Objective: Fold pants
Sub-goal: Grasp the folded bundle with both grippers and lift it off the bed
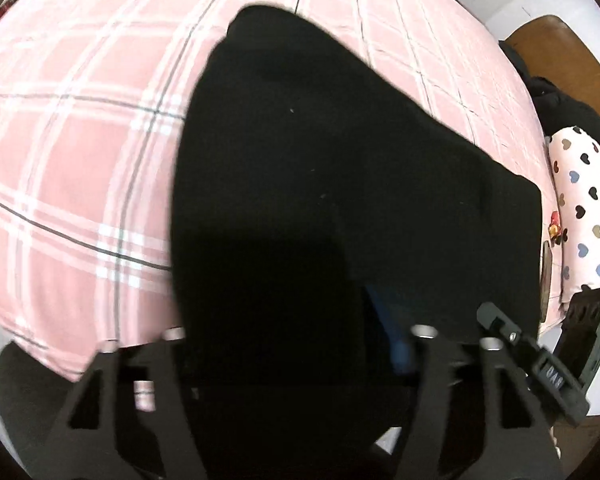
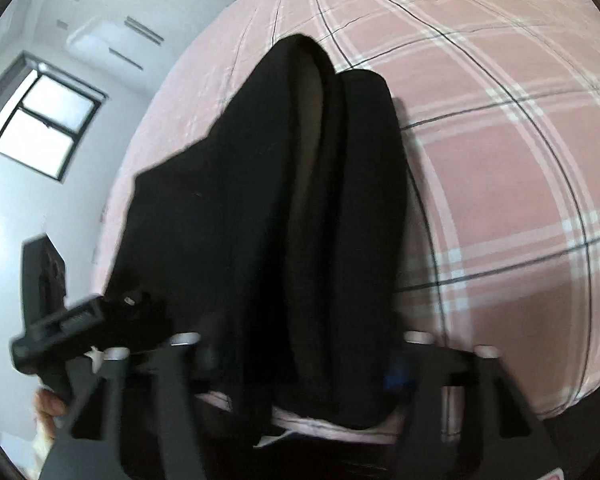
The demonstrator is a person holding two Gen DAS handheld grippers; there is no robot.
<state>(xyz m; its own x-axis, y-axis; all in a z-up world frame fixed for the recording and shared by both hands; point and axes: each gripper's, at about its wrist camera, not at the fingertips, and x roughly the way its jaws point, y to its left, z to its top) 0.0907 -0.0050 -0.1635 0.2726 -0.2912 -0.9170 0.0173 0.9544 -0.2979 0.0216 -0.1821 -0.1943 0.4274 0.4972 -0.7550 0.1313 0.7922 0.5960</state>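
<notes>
Black pants (image 1: 320, 168) lie lengthwise on a pink plaid bed (image 1: 80, 140), and their near end is lifted into both grippers. My left gripper (image 1: 296, 344) is shut on the pants' near edge; the cloth hides its fingertips. In the right wrist view the pants (image 2: 260, 220) hang in folds from my right gripper (image 2: 300, 356), which is shut on them. The left gripper (image 2: 80, 320) also shows at the left of that view, and the right gripper's body (image 1: 540, 360) shows at the lower right of the left wrist view.
A white pillow with heart prints (image 1: 584, 208) lies at the bed's right edge, with dark clothing (image 1: 556, 104) and a brown wooden board (image 1: 560, 48) behind it. A window (image 2: 40, 116) and white wall are to the left in the right wrist view.
</notes>
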